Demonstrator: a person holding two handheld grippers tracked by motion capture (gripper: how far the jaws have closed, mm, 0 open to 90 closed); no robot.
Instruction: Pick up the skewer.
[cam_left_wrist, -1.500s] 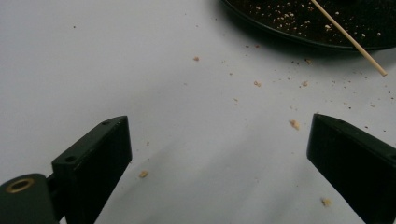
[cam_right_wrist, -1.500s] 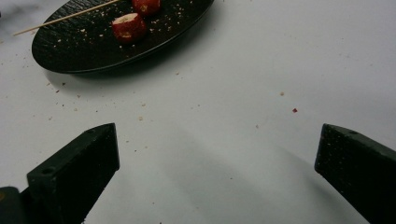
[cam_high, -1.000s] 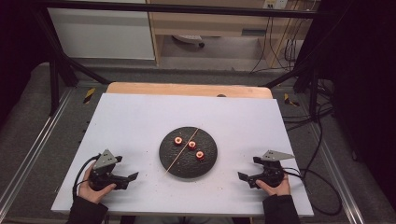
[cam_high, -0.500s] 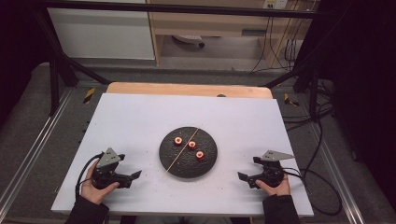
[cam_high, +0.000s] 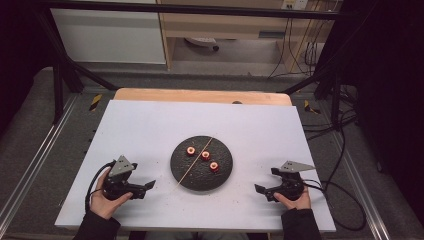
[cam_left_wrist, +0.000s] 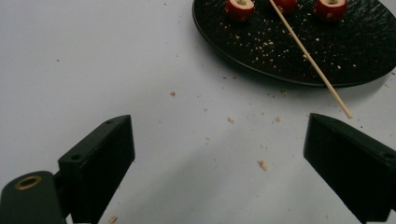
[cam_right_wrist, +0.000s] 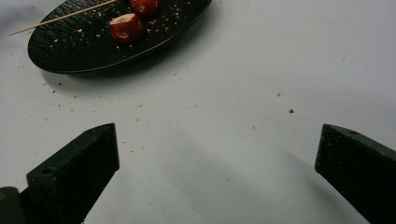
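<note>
So the biggest thing here is the white worktop (cam_high: 150, 130), with a strip of bare wood showing along its far edge. Sitting roughly in the middle of it is a round black plate (cam_high: 201, 176) with a rough, textured surface.

Down at the near corners are the two tools. The left tool (cam_high: 142, 186) is held in the person's left hand (cam_high: 102, 200) near the front left of the worktop, pointing in toward the plate, with a grey three-cornered plate on top. In the left gripper view its black jaws stand wide apart with nothing between them, just bare worktop. The right tool (cam_high: 262, 190) is held in the right hand (cam_high: 295, 200) at the front right, also aimed at the plate, and in the right gripper view its jaws are spread wide and empty too. Both sit well apart from the plate.

On the plate there's a thin wooden skewer (cam_high: 196, 160) lying diagonally, its near end poking off the rim over the worktop on the left tool's side.

Then three little red fruit pieces (cam_high: 205, 155) with pale centres, in a loose row across the plate, the middle one just beside the skewer.

Smallest of all: crumbs (cam_left_wrist: 262, 164) scattered on the plate and on the worktop around it.
</note>
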